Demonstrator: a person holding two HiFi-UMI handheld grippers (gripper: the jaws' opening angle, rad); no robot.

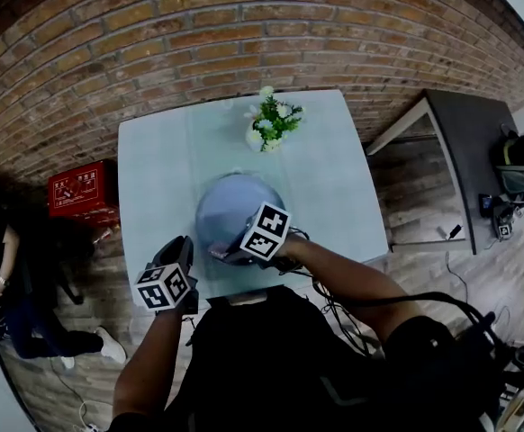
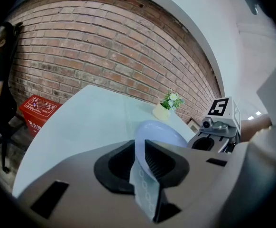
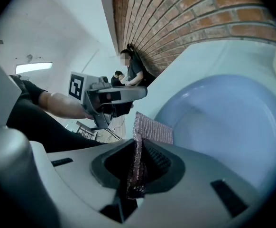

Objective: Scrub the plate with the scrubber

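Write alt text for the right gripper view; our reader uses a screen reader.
The right gripper clamps a thin purplish scrubber close to the rim of a pale blue plate on a light table. The left gripper is at left; a brick wall runs behind.

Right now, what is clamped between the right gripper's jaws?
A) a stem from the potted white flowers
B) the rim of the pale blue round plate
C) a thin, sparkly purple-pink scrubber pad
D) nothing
C: the right gripper is shut on the sparkly scrubber pad in its own view; the pale blue plate has its rim in the left gripper.
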